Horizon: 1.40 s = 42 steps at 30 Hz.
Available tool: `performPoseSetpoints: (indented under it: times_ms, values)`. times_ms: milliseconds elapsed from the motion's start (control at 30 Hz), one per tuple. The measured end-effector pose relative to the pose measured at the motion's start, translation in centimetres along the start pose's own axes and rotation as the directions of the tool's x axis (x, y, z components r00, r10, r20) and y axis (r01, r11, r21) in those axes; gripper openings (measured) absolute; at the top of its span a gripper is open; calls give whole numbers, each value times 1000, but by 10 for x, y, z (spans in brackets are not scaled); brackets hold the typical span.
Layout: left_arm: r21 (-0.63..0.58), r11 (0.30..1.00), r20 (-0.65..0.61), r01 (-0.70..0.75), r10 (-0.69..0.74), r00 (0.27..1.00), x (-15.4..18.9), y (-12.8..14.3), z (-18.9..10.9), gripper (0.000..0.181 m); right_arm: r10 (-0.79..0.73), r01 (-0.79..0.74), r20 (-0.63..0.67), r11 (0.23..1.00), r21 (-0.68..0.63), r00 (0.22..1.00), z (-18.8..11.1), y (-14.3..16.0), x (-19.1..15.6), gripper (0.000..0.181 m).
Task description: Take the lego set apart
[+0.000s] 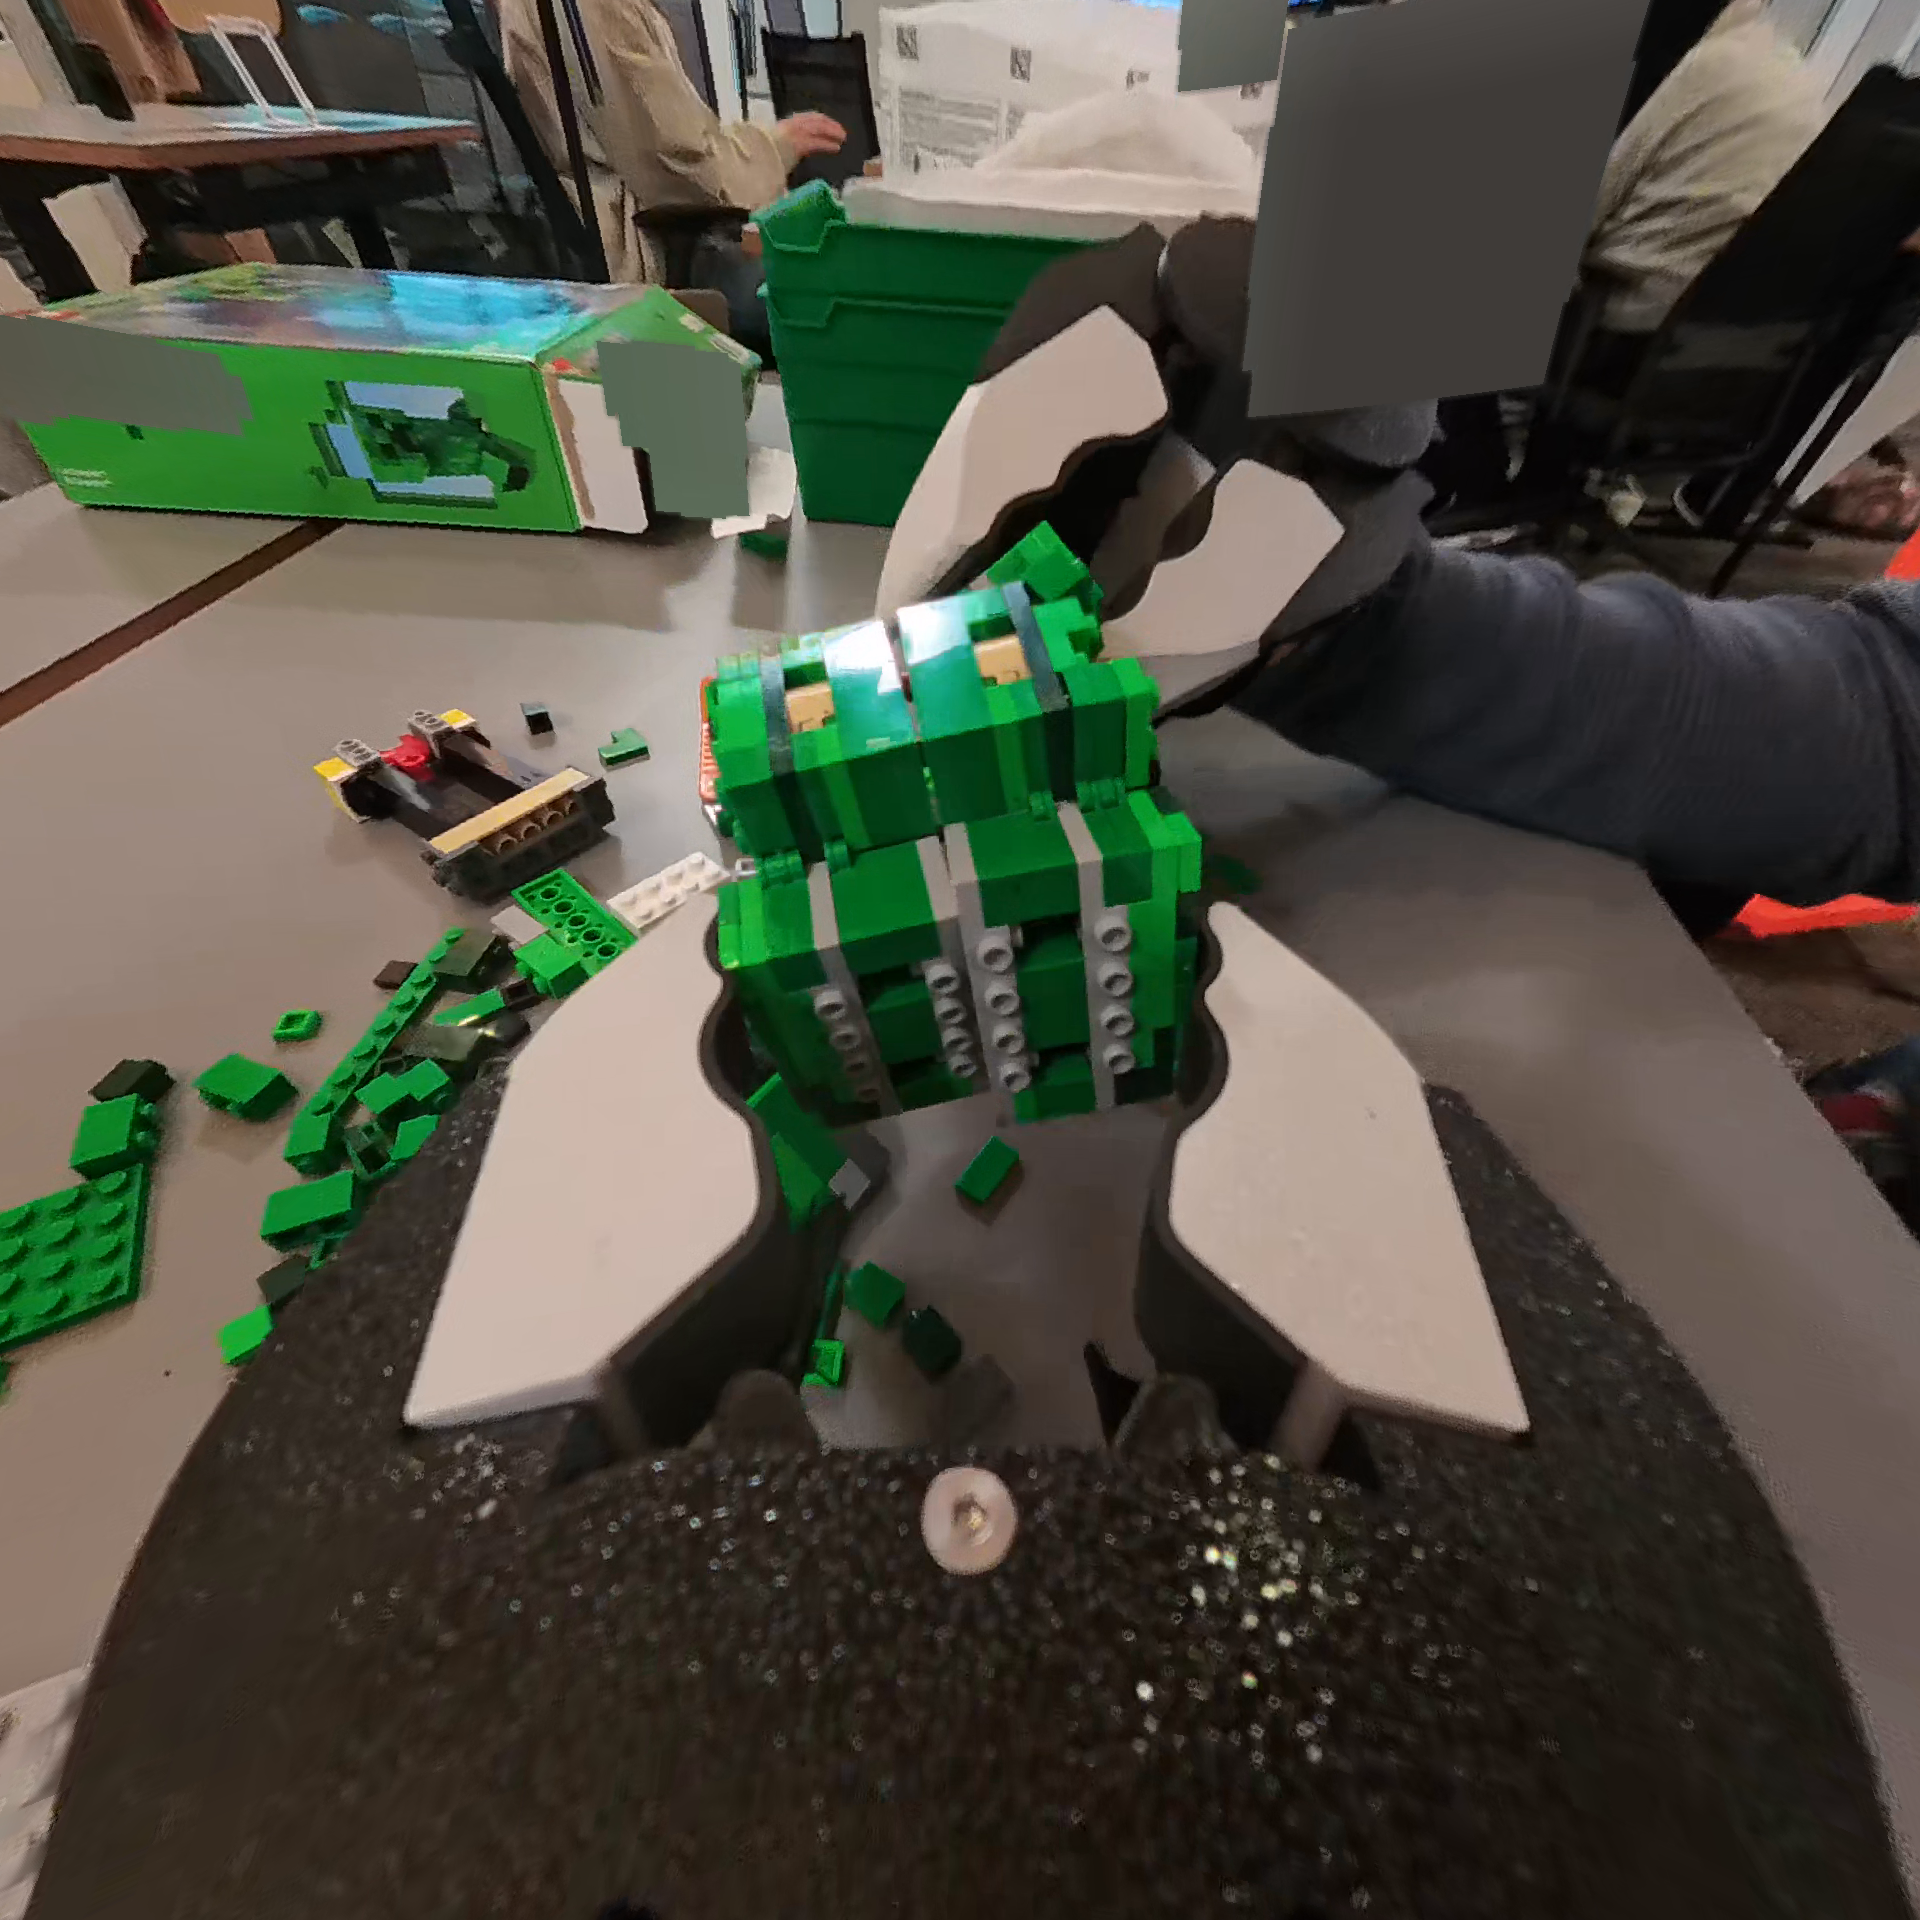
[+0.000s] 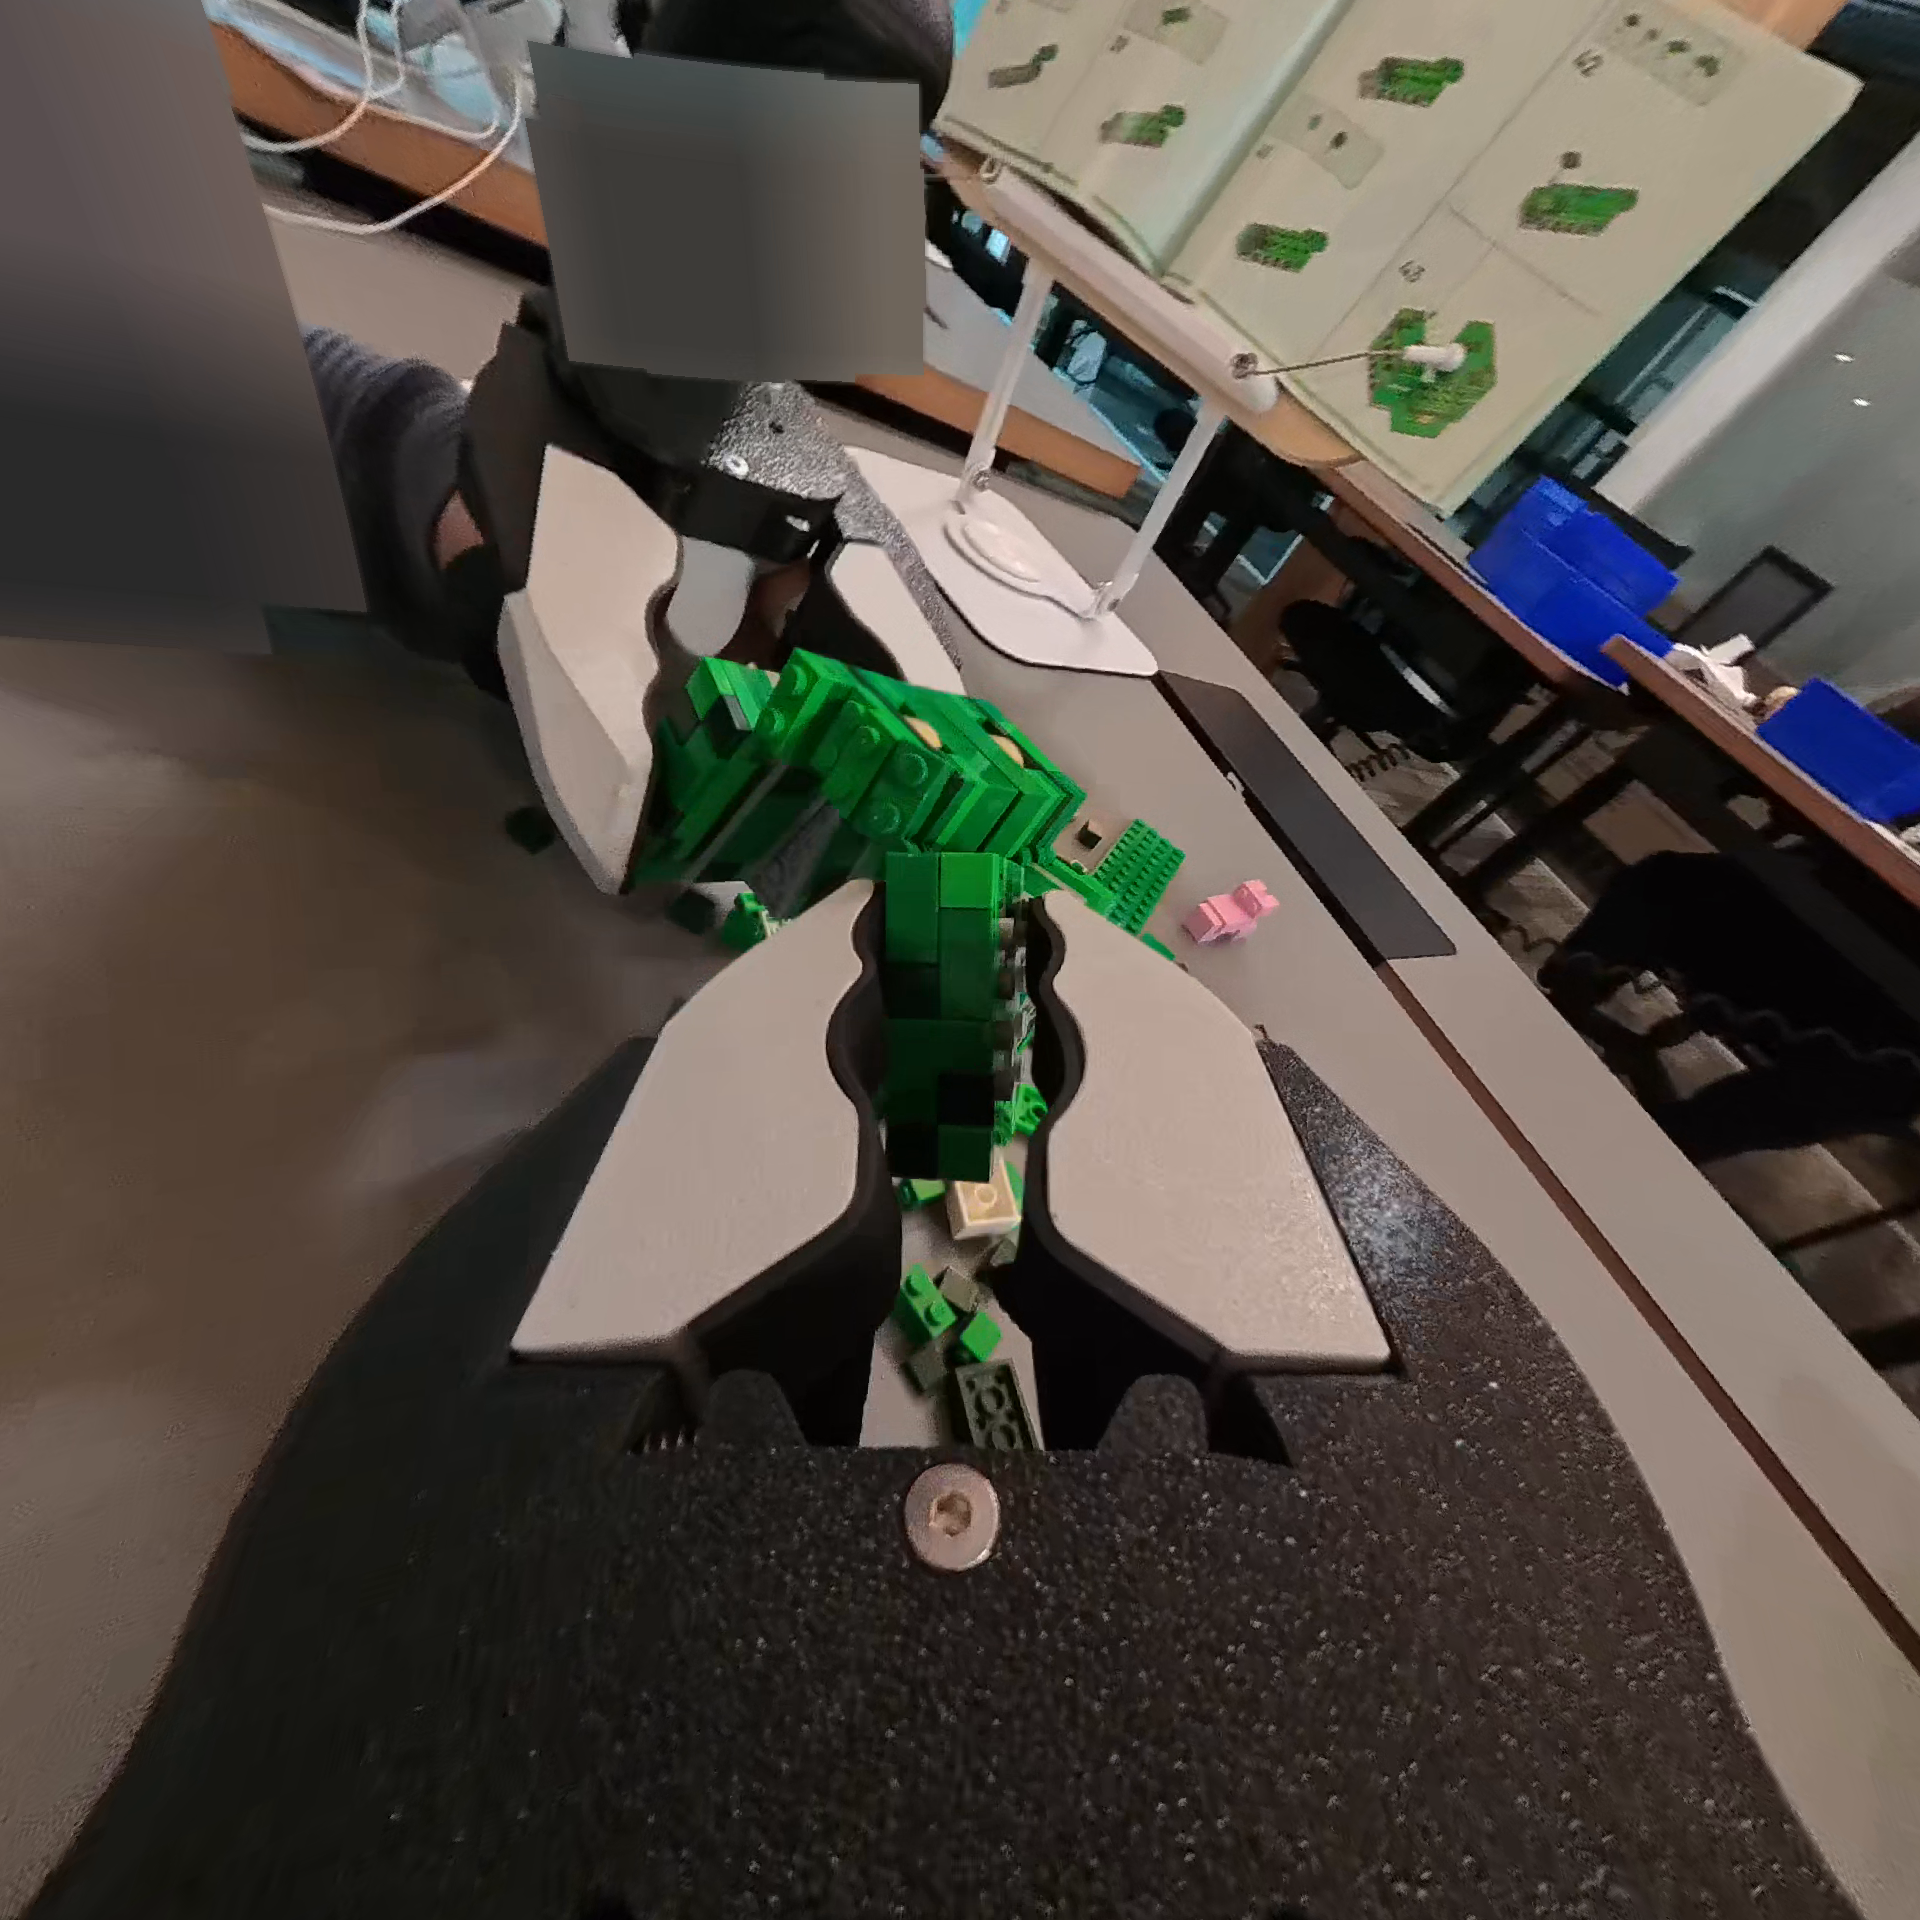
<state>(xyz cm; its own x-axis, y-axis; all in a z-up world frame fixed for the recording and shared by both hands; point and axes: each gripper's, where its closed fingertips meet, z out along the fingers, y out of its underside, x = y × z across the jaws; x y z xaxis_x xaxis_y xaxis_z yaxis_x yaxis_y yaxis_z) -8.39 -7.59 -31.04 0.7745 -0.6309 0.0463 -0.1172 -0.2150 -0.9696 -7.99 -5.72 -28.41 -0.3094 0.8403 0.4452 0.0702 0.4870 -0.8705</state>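
Left wrist view: left hand-held gripper, grey fingers on a black speckled body, clamped on the lower block of the green-and-grey lego brick model at frame centre, one finger on each side, touching. Model is two chunky blocks, the upper one tilted away. Right hand-held gripper comes in from the upper right, held by an arm in a dark blue sleeve, fingers closed on the far upper end of the model.

Grey bench carries loose green lego bricks and plates at lower left, a small black, yellow and red lego sub-assembly at left centre, a white studded plate just beside the model. Green printed cardboard box at upper left; stacked green plastic bins at top centre.

Right wrist view: right hand-held gripper closed on a narrow green column of the model at centre; left hand-held gripper grips the bulkier part behind it, upper centre. Small bricks lie on the bench between the right fingers. Pink lego piece sits right of centre, near the model. Open instruction booklet on a white stand at upper right; blue bins at far right.
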Motion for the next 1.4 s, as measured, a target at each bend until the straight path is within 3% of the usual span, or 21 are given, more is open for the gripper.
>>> performPoseSetpoints:
  times_ms: [100,267,467,733,1067,1400]
  values:
    - [-48,995,-3,-87,87,996,3,6,-2,81,-4,5,69,1000,-12,998,-3,3,-8,20]
    - [-77,990,3,-117,117,993,1,11,-5,81,177,-177,203,984,-15,963,-2,7,-18,20]
    - [-159,983,60,-86,97,993,-13,27,-6,79,134,-120,131,986,-114,982,8,26,-15,20]
    - [-197,974,133,-110,138,981,-22,30,-4,77,-87,88,12,979,-185,996,12,37,-6,20]
    - [-188,976,252,-114,160,954,-41,25,-13,77,-56,32,-80,962,-270,995,12,49,9,20]
    - [-88,992,328,-92,116,938,-52,12,-24,77,124,-163,-193,966,-202,973,7,49,30,19]
